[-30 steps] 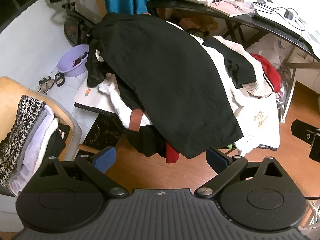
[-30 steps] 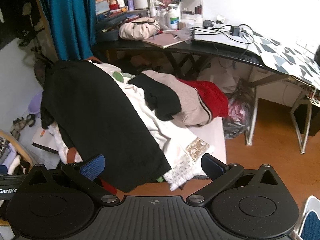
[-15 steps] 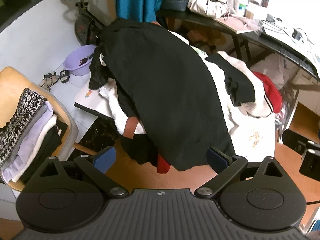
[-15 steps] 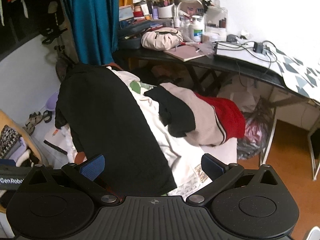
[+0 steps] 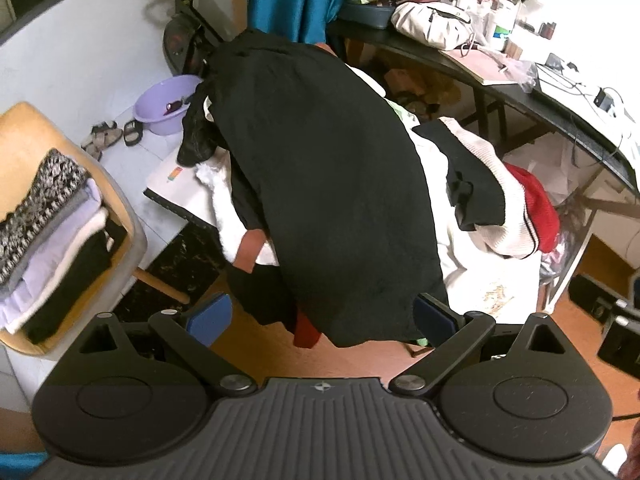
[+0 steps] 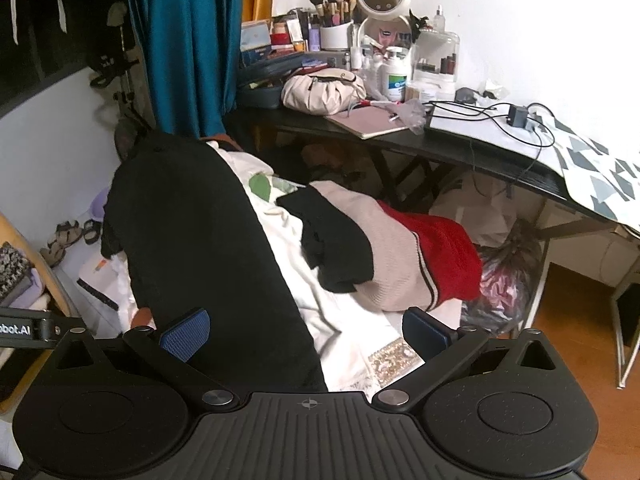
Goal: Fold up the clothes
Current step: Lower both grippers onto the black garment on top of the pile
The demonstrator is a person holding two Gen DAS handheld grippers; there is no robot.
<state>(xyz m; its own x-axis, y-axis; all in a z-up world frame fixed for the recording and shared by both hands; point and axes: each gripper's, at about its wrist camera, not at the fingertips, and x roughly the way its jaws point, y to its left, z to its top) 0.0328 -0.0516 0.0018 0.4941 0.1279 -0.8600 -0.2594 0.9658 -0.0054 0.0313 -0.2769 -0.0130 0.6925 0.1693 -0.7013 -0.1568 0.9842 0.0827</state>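
**Ana:** Clothes first, then: where do the jaws stand on them?

**Ben:** Both spread wide, gripping nothing. The left gripper [image 5: 322, 316] has its blue pads on either side of the hanging hem of the black garment [image 5: 328, 184], though whether a pad touches the cloth I cannot tell. The right gripper [image 6: 304, 330] is just as wide, with that garment's lower edge and the white garment [image 6: 344, 320] between its fingers.

**Ana:** And what has changed over the last second?

**Ben:** Both cameras have closed in. The pile fills more of each view, and the hem that hung ahead of the left pads now sits level with them. The cloth itself looks undisturbed.

**Ana:** So an approach, not a grasp.

**Ben:** That's my reading: a pick-up of the black piece seems near, and no fold on it has begun.

**Ana:** Further out?

**Ben:** The heap lies over a low surface, with a black, cream and red sweater [image 6: 396, 264] on its right. A folded stack [image 5: 52, 236] rests on the yellow chair [image 5: 30, 128] to the left; the cluttered desk [image 6: 460, 148] stands behind.
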